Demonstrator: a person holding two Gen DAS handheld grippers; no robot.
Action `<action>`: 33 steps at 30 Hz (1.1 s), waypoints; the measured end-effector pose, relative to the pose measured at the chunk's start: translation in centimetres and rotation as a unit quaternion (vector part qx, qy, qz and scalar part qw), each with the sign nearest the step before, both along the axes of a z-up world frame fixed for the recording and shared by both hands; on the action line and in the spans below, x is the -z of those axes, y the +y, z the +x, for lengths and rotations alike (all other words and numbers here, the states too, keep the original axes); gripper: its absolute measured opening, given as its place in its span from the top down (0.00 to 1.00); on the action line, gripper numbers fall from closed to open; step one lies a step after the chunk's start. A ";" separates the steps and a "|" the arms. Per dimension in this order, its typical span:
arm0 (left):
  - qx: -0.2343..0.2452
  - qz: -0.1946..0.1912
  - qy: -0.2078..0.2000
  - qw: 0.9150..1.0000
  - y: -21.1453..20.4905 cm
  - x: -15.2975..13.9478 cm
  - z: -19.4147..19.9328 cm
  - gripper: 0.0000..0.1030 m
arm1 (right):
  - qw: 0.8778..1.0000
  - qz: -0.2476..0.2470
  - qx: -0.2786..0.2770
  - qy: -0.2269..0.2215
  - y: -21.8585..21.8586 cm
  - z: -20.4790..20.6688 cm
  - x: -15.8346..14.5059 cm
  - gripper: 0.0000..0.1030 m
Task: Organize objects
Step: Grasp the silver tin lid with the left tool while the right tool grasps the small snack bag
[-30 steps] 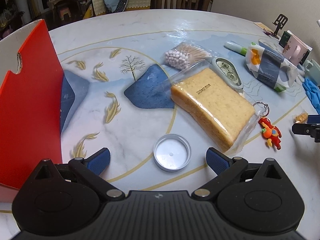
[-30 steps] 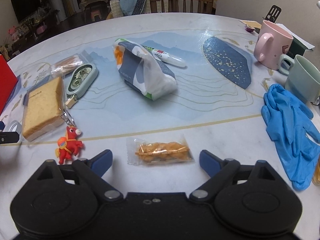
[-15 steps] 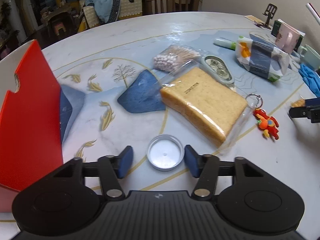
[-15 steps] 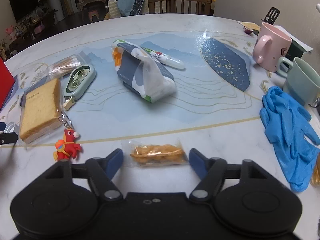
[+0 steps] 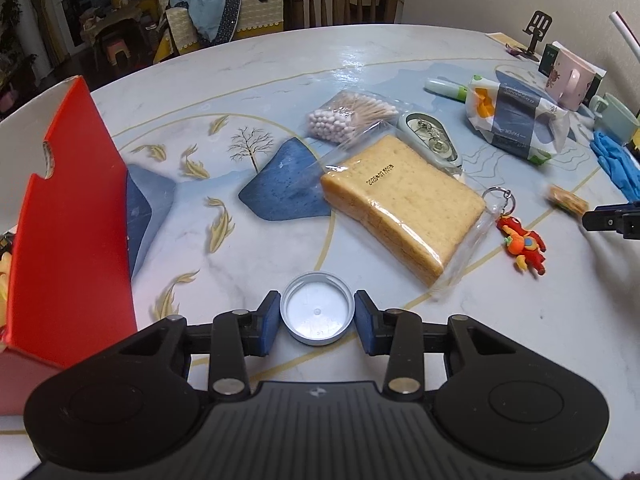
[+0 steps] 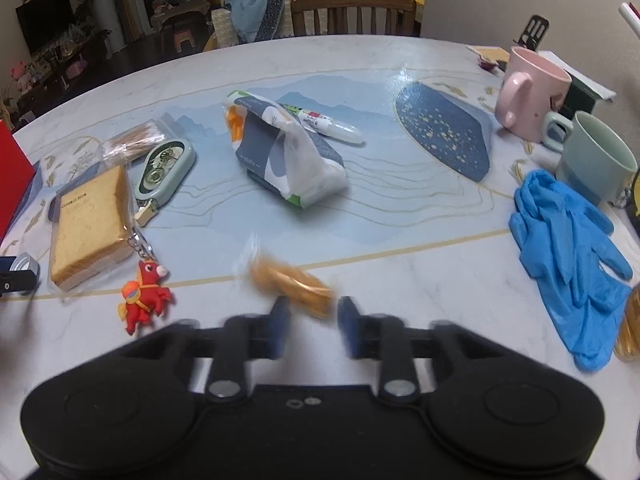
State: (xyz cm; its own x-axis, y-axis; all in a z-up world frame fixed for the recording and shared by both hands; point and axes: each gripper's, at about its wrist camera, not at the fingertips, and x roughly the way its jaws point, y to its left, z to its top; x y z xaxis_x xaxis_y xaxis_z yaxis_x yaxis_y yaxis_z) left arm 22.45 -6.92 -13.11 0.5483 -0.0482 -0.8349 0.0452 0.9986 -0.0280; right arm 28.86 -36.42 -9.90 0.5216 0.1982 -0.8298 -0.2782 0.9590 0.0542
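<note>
A round silver jar lid (image 5: 316,312) lies open side up on the table, near the camera in the left wrist view. My left gripper (image 5: 317,318) is closing on it, and its blue pads touch the rim on both sides. In the right wrist view a clear snack packet (image 6: 292,280) with golden pieces is blurred and skewed. Its near end sits between the closing jaws of my right gripper (image 6: 313,322), whose blurred pads pinch it. The same packet (image 5: 568,200) shows at the right edge of the left wrist view.
A red box (image 5: 72,208) stands close on the left. Bagged bread (image 5: 404,208), a red horse keychain (image 5: 522,244), cotton swabs (image 5: 348,114), correction tape (image 5: 432,140) and a tissue pack (image 6: 284,156) lie mid-table. Blue gloves (image 6: 568,248), a pink mug (image 6: 532,96) and a green mug (image 6: 596,160) are on the right.
Both grippers went from wide open to closed in. The left pads came up against the lid. The snack packet, flat before, has swung askew between the right fingers.
</note>
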 end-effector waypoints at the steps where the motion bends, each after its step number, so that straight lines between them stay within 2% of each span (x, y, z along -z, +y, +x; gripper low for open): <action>1: -0.001 -0.003 0.001 1.000 0.1 -0.1 -0.1 0.63 | 1.000 -0.002 -0.002 0.001 0.1 -0.1 0.0 0.75; 6: 0.000 -0.006 -0.001 1.000 0.2 -0.5 -0.9 0.63 | 1.000 0.005 -0.011 0.008 0.2 -0.4 0.0 0.73; 9: -0.002 -0.010 -0.001 1.000 0.3 -0.7 -1.2 0.63 | 1.000 0.004 -0.023 0.006 0.5 -0.1 -0.2 0.69; 12: -0.004 -0.013 0.001 1.000 0.4 -1.0 -1.5 0.63 | 0.999 -0.001 -0.037 0.006 1.0 0.6 -0.3 0.61; 14: -0.005 -0.014 0.001 1.000 0.4 -1.1 -1.8 0.63 | 0.999 -0.006 -0.044 0.004 1.4 1.2 -0.1 0.52; 16: -0.008 -0.015 0.001 1.000 0.4 -1.2 -1.9 0.63 | 0.999 -0.009 -0.051 0.006 1.7 1.9 0.1 0.46; 22: -0.015 -0.015 -0.001 1.000 0.5 -1.7 -2.6 0.63 | 0.996 -0.024 -0.081 0.003 3.0 3.0 0.6 0.47; 27: -0.019 -0.011 0.000 1.000 0.4 -2.0 -2.9 0.63 | 0.996 -0.022 -0.087 0.005 3.3 3.0 0.8 0.53; 33: -0.015 -0.014 0.000 1.000 0.0 -2.6 -3.2 0.63 | 0.996 -0.026 -0.085 0.001 3.4 2.8 0.7 0.71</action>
